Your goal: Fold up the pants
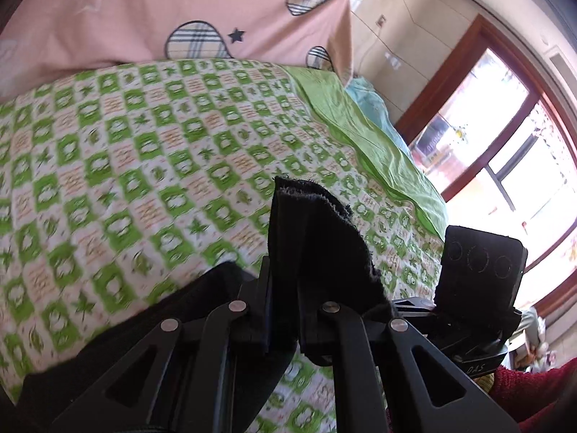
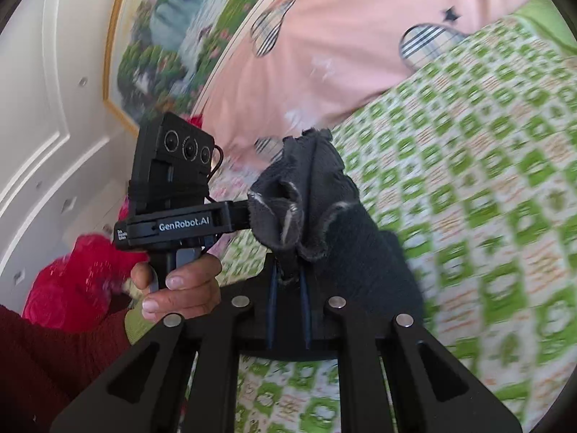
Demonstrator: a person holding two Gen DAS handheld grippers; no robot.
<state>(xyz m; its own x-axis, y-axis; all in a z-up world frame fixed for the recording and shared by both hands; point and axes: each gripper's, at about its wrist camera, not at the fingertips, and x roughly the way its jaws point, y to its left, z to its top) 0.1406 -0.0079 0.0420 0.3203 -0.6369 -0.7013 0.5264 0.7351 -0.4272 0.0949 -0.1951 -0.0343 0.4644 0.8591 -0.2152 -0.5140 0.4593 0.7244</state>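
Grippers: 2. Left gripper [image 1: 285, 310] is clamping a fold of black fabric, lower centre of left wrist view. Right gripper [image 2: 288, 281] is pinching a bunched edge, centre of right wrist view.
Pants [image 1: 310, 241]: 1 pair, black, ribbed, frayed hem sticking up past both sets of jaws; rest is hanging lower left over the bed.
Bedsheet [image 1: 126, 166]: 1, green-and-white check, blurred.
Pink cover [image 1: 180, 3]: 1, plaid hearts w/ stars, upper part of both views.
Hand [image 2: 180, 288]: 1 showing, gripping the left gripper's handle, lower left; red sleeve [image 2: 54, 353] below it.
Window [image 1: 505, 137]: 1, right edge.
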